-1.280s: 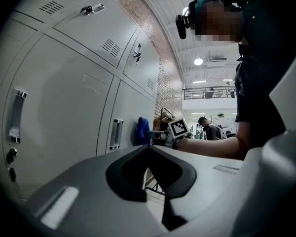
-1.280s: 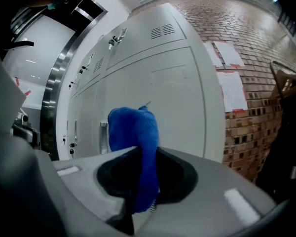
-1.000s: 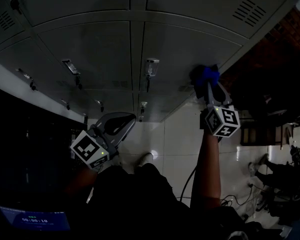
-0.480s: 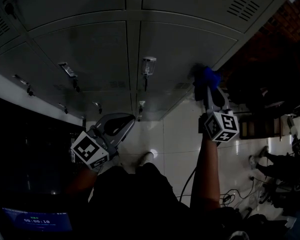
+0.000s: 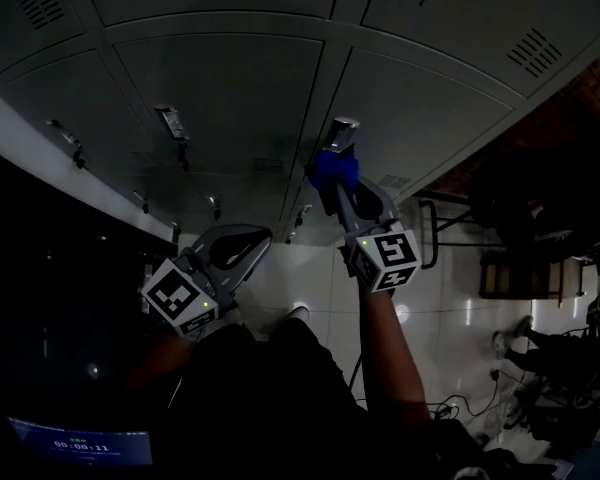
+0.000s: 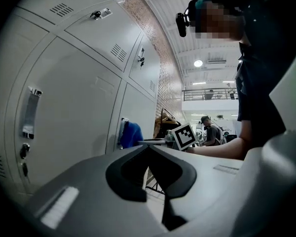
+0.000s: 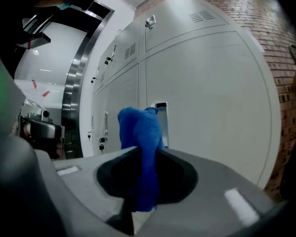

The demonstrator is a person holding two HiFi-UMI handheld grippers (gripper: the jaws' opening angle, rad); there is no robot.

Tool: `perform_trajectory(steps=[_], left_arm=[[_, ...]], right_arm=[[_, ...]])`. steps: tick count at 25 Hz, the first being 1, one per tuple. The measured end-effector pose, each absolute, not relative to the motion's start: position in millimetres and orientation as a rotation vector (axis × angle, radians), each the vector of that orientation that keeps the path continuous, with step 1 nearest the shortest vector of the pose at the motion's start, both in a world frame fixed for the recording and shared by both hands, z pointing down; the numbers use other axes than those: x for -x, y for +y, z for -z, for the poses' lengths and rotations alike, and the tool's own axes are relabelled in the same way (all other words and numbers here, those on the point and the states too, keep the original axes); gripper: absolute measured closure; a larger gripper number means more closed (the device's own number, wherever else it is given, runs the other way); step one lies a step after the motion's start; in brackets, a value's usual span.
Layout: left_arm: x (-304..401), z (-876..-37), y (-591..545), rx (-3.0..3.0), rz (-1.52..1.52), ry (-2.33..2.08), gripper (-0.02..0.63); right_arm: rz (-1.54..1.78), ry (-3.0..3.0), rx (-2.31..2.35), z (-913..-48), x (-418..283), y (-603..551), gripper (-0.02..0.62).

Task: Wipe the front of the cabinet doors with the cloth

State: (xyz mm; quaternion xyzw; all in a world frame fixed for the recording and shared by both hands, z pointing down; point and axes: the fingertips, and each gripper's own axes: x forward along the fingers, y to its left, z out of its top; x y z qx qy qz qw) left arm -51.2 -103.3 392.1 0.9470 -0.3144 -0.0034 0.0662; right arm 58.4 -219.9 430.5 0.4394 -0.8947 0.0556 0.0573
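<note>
A blue cloth (image 5: 334, 169) is pinched in my right gripper (image 5: 342, 190) and pressed to the grey cabinet door (image 5: 420, 108) at its left edge, just under a metal handle (image 5: 341, 131). The right gripper view shows the blue cloth (image 7: 140, 147) bunched between the jaws, with the handle (image 7: 161, 120) behind it. My left gripper (image 5: 242, 246) hangs low and away from the doors, shut with nothing in it. From the left gripper view the blue cloth (image 6: 131, 134) and the right gripper's marker cube (image 6: 184, 136) appear against the door (image 6: 69, 107).
Grey locker doors (image 5: 220, 88) fill the wall, each with a handle and key lock (image 5: 172, 125). A brick wall (image 7: 281, 58) borders the lockers on the right. White tiled floor (image 5: 310, 278) lies below. A chair frame (image 5: 450, 233) and people stand farther right.
My right gripper has slid the cloth left across the door, from near its right edge to the handle at its left edge. The left gripper has stayed put.
</note>
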Motion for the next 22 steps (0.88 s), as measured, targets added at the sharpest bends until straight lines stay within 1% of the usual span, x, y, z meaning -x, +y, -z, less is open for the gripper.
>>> perform_trajectory(steps=[6, 12, 22], left_arm=[[73.2, -396.5, -100.5, -2.829, 0.015, -1.015, 0.604], [71.3, -404.8, -100.8, -2.818, 0.011, -1.025, 0.604], [45.8, -403.1, -109.7, -2.839, -0.003, -0.996, 0.604]], right_arm=[[-0.163, -2.651, -1.364, -450.2, -43.4, -237.4, 0.526], [-0.169, -2.648, -1.404, -453.2, -55.0, -247.9, 0.526], [-0.214, -2.520, -1.557, -475.8, -135.3, -263.3, 0.526]])
